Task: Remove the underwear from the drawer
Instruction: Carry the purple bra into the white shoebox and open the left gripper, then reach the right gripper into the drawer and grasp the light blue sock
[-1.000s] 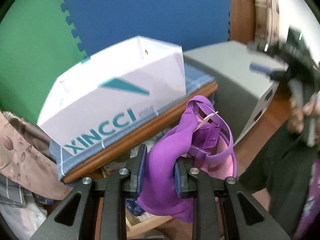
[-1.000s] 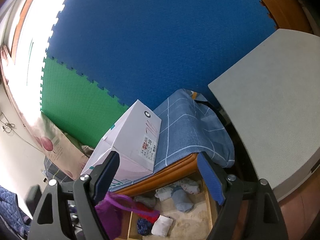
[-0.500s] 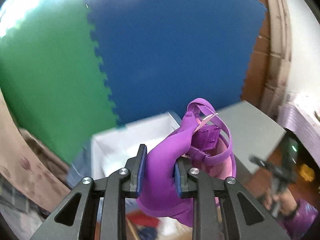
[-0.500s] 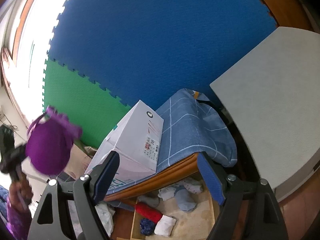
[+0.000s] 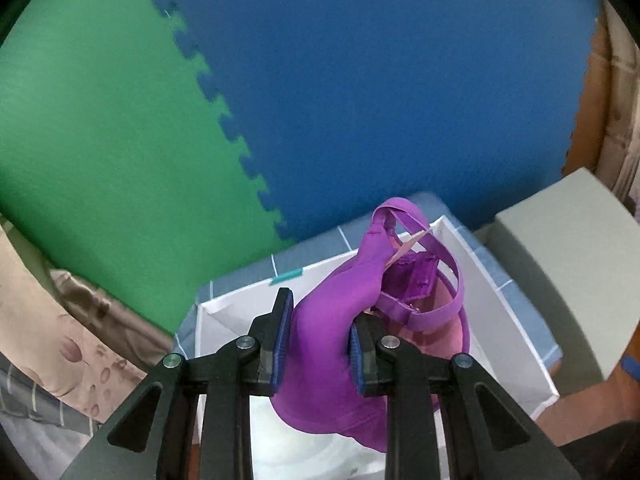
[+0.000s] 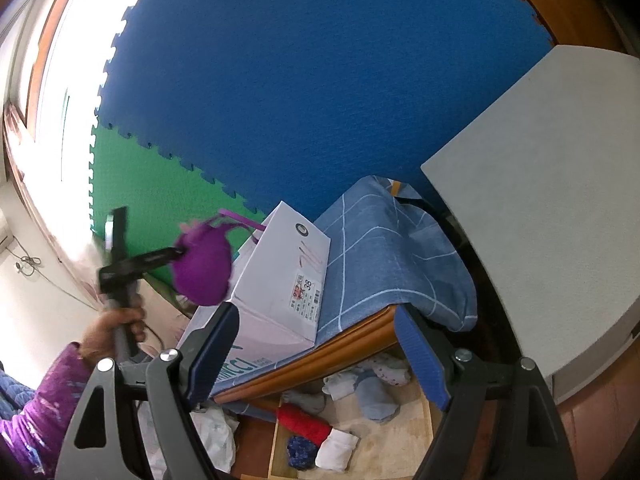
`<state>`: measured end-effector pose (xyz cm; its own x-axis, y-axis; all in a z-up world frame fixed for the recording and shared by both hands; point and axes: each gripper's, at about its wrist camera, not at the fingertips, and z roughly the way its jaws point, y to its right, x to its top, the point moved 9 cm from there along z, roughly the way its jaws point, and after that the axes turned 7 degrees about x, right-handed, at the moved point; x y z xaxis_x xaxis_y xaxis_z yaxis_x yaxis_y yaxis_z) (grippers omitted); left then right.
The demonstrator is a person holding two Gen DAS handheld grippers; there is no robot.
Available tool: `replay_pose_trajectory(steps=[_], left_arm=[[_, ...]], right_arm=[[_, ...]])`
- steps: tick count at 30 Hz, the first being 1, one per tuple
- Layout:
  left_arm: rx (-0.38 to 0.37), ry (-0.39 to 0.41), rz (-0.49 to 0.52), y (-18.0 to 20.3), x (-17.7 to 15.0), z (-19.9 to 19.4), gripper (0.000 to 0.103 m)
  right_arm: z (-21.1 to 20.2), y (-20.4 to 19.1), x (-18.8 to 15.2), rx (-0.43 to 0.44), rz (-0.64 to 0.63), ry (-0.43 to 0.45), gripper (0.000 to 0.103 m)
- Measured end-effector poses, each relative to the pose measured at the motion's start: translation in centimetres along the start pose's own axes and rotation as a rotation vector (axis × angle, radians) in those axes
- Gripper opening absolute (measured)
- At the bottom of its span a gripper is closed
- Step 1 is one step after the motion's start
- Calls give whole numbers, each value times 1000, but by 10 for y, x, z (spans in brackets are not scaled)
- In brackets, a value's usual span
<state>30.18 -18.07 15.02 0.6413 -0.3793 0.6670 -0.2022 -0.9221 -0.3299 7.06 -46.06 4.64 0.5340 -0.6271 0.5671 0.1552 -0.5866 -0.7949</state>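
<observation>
My left gripper (image 5: 320,344) is shut on a purple bra (image 5: 352,292) and holds it in the air over the open white XINCCI box (image 5: 500,312). In the right wrist view the same bra (image 6: 204,264) hangs from the left gripper (image 6: 176,254) just left of the box (image 6: 280,280). My right gripper (image 6: 316,344) is open and empty, above the open wooden drawer (image 6: 400,440), which holds rolled socks and small clothes.
The box stands on a blue checked cloth (image 6: 384,248) on top of the wooden cabinet (image 6: 320,360). A grey table top (image 6: 540,200) lies to the right. Blue and green foam mats (image 6: 280,80) cover the wall behind. Patterned fabric (image 5: 60,340) lies at left.
My left gripper has lifted the bra from beside the drawer front up over the open top of the white box. My right gripper has stayed open and nearly still.
</observation>
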Motion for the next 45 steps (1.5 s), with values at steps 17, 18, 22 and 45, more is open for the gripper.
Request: replay_pose_trajectory(steps=[17, 18, 22, 45], left_arm=[[159, 147, 97, 34, -1, 8, 95], [162, 177, 78, 30, -1, -3, 98], [125, 333, -71, -3, -15, -71, 103], [-179, 177, -352, -61, -289, -91, 103]], right_arm=[[25, -15, -22, -96, -181, -150, 82], [29, -20, -28, -109, -222, -176, 82], [53, -46, -71, -184, -478, -322, 82], [219, 28, -246, -550, -1060, -984, 82]])
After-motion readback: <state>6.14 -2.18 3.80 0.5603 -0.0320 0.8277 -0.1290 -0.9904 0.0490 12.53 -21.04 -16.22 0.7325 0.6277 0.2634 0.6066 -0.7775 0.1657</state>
